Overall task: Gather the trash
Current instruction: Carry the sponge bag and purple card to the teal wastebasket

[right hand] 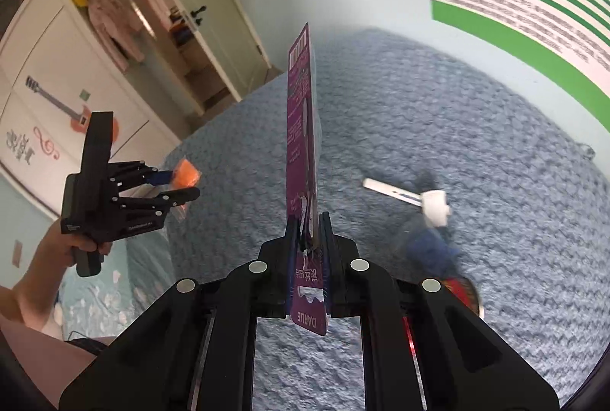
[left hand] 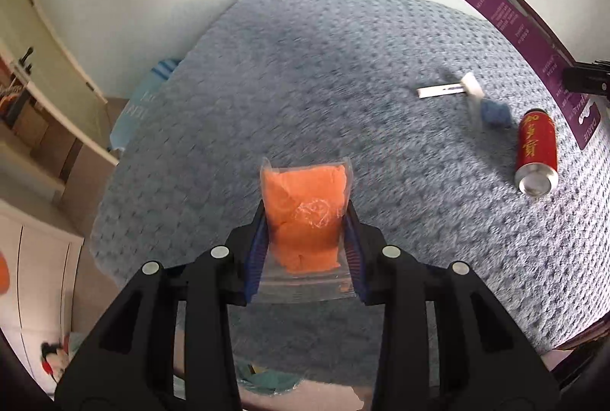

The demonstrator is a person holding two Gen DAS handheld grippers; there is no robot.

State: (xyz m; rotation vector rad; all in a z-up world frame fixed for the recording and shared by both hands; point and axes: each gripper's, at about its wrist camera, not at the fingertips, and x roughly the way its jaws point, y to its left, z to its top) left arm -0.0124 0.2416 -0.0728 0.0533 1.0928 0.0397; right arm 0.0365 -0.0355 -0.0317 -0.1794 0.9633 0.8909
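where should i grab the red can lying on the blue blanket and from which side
Grip the red can across the middle of its round body, coming down from above with the fingers straddling its width. It lies on its side on the blue blanket, silver end facing the camera, so the curved flanks are exposed. The blue scrap beside it leaves room.

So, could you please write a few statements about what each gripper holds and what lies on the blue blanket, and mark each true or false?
1. The left gripper is clamped on a clear bag of orange material. True.
2. The right gripper is empty. False: it pinches a purple card.
3. A red can lies on its side on the blue blanket. True.
4. The red can is standing upright. False: it lies flat.
5. A white strip lies on the blanket. True.
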